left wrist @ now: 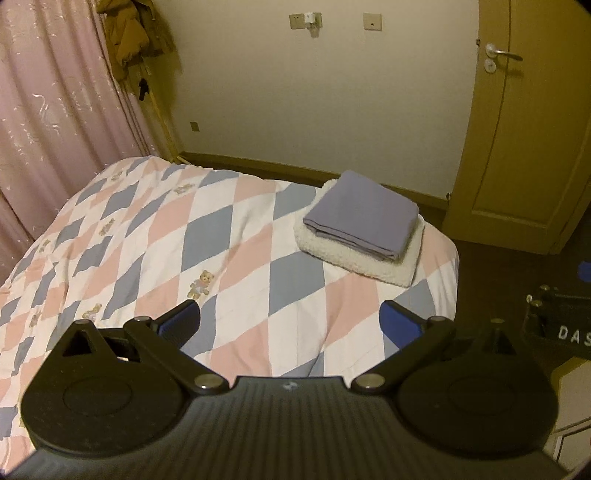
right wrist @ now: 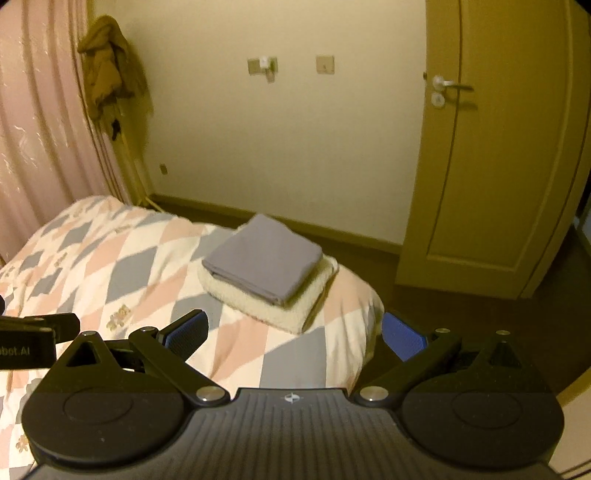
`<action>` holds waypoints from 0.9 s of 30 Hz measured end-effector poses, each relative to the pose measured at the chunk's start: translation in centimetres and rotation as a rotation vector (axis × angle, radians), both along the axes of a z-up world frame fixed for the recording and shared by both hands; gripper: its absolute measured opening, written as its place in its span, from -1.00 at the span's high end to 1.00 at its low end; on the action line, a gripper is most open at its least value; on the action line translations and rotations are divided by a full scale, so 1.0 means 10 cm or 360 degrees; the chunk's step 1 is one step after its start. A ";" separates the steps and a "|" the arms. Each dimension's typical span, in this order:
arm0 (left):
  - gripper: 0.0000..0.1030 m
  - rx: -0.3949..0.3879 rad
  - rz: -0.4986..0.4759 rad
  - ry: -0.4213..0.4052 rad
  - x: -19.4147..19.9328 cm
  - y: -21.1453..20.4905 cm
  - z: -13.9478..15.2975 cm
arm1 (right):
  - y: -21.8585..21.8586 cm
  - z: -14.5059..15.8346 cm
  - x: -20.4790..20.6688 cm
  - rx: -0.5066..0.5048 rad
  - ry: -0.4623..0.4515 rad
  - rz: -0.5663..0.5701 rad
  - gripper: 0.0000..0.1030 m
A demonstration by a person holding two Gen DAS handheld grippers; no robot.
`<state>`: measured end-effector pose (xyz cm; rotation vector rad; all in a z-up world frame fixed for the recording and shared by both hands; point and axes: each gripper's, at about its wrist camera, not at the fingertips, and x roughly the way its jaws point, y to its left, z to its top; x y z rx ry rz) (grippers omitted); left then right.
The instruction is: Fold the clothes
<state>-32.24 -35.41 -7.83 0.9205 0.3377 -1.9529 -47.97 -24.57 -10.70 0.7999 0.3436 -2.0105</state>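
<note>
We look over a bed [left wrist: 155, 236] covered with a quilt of pink, grey-blue and white diamonds with small teddy bears. To its left hangs a pink curtain [left wrist: 48, 103], with a brown coat [left wrist: 129, 33] on a stand beside it; behind the bed run a cream wall and a dark skirting board, and a closed door [left wrist: 524, 129] stands to the right. Nothing lies between us and the clothes.

A folded grey-blue garment [left wrist: 360, 214] sits squarely on top of a folded cream fleecy one [left wrist: 369, 264], both near the bed's far right corner.

Our left gripper [left wrist: 290, 323] hovers above the quilt with its fingers spread wide and nothing between them; the stack lies ahead and a little to the right, well apart. Our right gripper [right wrist: 295, 334] is likewise spread wide and empty, above the bed's right edge, with the stack straight ahead and apart from its fingers.
</note>
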 end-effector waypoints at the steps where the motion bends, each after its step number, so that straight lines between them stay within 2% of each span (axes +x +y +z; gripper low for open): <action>1: -0.98 0.0005 -0.0005 -0.0005 -0.02 -0.01 -0.02 | -0.02 -0.02 -0.02 0.0014 -0.0008 -0.0004 -1.00; 9: -0.98 0.0046 0.0012 -0.0031 -0.22 -0.22 -0.15 | -0.25 -0.15 -0.19 0.0117 -0.0042 0.0009 -1.00; 27: -0.98 0.0192 -0.0029 -0.0152 -0.97 -0.84 -0.58 | -0.90 -0.56 -0.86 0.0317 -0.0210 0.0020 -1.00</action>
